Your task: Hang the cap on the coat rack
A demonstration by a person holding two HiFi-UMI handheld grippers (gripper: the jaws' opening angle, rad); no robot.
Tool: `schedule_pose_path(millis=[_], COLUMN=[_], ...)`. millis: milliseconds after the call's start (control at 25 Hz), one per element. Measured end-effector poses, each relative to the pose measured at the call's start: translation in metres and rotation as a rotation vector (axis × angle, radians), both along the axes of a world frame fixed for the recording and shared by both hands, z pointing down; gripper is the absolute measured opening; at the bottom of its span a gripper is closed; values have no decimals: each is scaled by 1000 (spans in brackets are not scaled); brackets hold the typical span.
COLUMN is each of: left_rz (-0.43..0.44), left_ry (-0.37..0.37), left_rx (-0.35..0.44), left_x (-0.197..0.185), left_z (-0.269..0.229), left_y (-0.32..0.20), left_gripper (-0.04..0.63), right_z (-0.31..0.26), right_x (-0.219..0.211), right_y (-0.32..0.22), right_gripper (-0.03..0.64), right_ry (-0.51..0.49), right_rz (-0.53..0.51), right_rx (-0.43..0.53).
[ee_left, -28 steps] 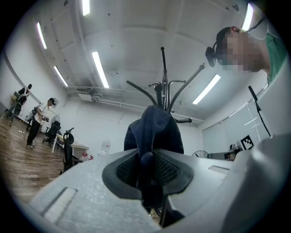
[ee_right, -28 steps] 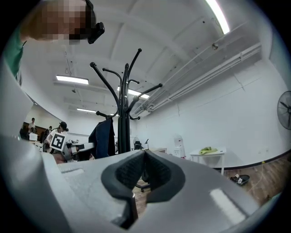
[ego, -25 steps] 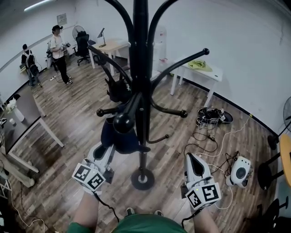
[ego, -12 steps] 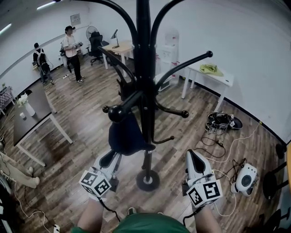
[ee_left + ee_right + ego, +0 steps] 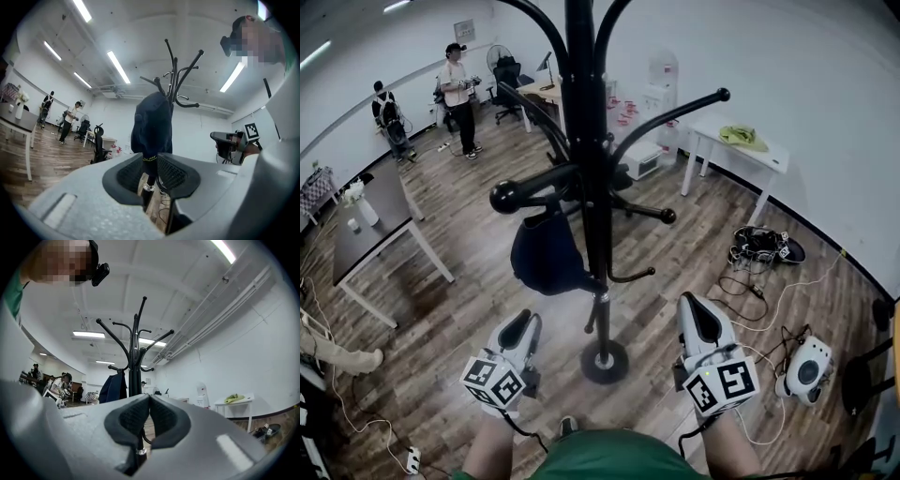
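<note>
Head view: a black coat rack (image 5: pixel 586 187) stands on the wooden floor (image 5: pixel 441 300), with its round base between the two grippers. A dark blue cap (image 5: pixel 546 255) hangs from an arm on the rack's left side, clear of both grippers. The left gripper (image 5: pixel 517 330) sits below the cap, jaws parted and gripping nothing. The right gripper (image 5: pixel 692 317), right of the base, has its jaws closed together and empty.

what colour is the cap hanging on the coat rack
Dark navy blue. The cap shows best in the head view.
</note>
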State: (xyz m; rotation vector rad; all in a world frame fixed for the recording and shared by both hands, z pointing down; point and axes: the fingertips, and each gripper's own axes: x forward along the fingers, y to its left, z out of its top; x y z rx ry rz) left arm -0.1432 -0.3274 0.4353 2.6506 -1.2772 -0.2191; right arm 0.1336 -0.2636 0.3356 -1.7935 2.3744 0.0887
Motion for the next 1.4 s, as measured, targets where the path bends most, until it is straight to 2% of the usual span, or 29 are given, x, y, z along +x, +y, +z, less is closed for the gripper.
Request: schedule_pose_path(millis=[200,800,1400], left_rz=[-42,-116,-185], left_ry=[-20,-50,-52], left_rx=[55,135,124], left_x=[6,25,19], left_z=[-20,-48,-45], left_y=[19,63,74], left_gripper=[91,81,80], right_z=[-1,-7,-4], right_x=[5,10,4], right_y=[2,15,7], right_gripper=[3,3,3], right_ry=[14,24,35], right_rz=[-20,-114,-180], right_rx=[5,66,76])
